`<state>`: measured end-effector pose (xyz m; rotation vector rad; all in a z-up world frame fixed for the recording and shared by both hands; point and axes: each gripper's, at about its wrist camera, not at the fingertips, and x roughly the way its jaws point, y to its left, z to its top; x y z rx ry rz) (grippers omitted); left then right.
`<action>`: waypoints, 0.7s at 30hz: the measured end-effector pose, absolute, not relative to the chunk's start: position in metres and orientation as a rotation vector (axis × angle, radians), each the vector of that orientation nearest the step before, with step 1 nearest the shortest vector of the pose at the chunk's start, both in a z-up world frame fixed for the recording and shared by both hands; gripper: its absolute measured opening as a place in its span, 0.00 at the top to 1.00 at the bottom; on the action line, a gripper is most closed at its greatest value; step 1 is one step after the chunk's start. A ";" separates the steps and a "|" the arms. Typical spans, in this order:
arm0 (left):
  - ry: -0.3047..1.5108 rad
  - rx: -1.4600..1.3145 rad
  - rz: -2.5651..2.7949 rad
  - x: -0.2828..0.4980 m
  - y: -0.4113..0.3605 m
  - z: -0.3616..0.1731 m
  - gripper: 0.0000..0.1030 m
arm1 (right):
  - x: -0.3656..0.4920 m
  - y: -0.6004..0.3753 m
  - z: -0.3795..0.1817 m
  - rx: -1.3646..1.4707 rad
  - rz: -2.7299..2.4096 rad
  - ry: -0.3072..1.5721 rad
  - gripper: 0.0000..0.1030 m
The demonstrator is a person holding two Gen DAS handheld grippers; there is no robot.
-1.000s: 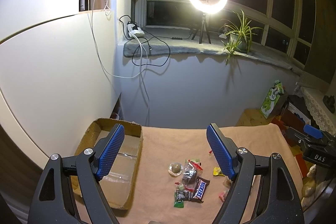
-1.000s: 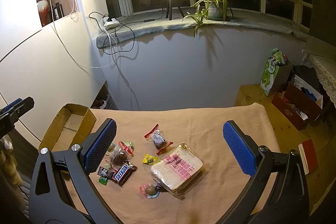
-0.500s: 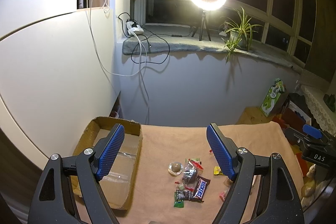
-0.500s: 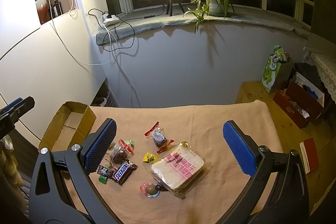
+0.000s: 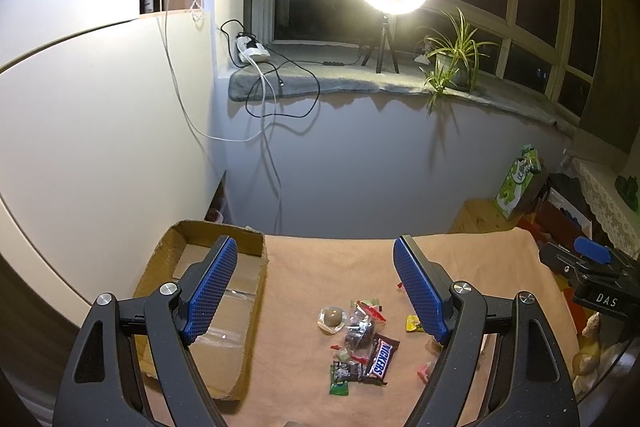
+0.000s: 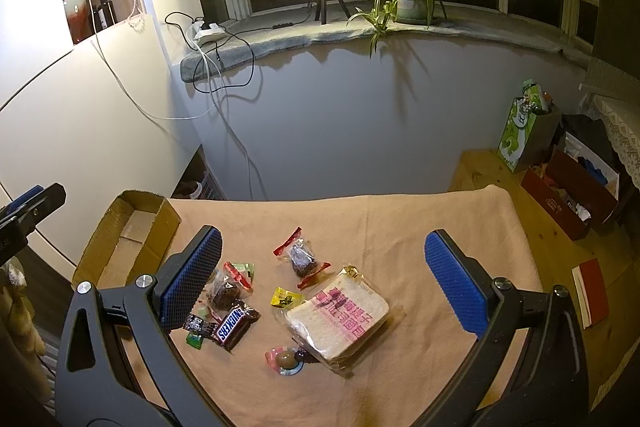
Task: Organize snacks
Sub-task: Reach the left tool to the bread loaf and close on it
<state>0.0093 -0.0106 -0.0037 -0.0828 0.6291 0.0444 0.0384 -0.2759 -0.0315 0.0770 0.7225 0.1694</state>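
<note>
Right wrist view takes in the whole spread: a tan cloth-covered table (image 6: 400,219) with an empty cardboard box (image 6: 132,227) at its far left corner and the snacks scattered across the middle. Both grippers hang above it with jaws spread wide, nothing between the blue pads; the right gripper (image 6: 324,283) sits over the bread, the left gripper (image 5: 316,287) over the gap between box and pile.

Biggest worry is the bagged bread (image 6: 340,315). It looks soft and wide, so a hard squeeze would likely crush the slices, and a pinch on loose plastic alone could let the loaf slide out on the way to the box, which lies well apart from it.

Next, the Snickers bar (image 6: 234,323). It touches a small dark wrapper and a green candy (image 6: 195,339), so jaws closing there may drag 2 or 3 pieces together or flick one off the cloth.

The 2 clear packets of dark fruit, 1 near the left pad (image 6: 225,291) and 1 further back (image 6: 302,257), have crinkly red-ended film that I'd expect to slip.

Smallest are the yellow sweet (image 6: 285,298) and the round chocolate in its clear cup (image 6: 285,359), tucked against the bread bag; the cup could roll, and low pads might snag the cloth instead.
</note>
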 end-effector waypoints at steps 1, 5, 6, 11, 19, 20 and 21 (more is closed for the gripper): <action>0.631 -0.082 0.043 0.010 -0.011 -0.004 0.22 | 0.039 -0.276 -0.031 0.078 0.169 0.725 0.00; 0.640 -0.080 0.034 0.011 -0.013 -0.006 0.22 | 0.041 -0.278 -0.033 0.086 0.171 0.738 0.00; 0.644 -0.079 0.031 0.011 -0.014 -0.007 0.22 | 0.041 -0.279 -0.034 0.090 0.171 0.744 0.00; 0.666 -0.070 0.009 0.015 -0.018 -0.011 0.22 | 0.044 -0.283 -0.041 0.108 0.169 0.774 0.00; 0.764 -0.056 -0.086 0.025 -0.035 -0.034 0.22 | 0.048 -0.294 -0.059 0.115 0.156 0.842 0.00; 0.779 -0.055 -0.100 0.027 -0.037 -0.039 0.22 | 0.049 -0.297 -0.066 0.114 0.150 0.862 0.00; 0.803 -0.052 -0.119 0.029 -0.041 -0.045 0.22 | 0.050 -0.299 -0.070 0.112 0.147 0.877 0.00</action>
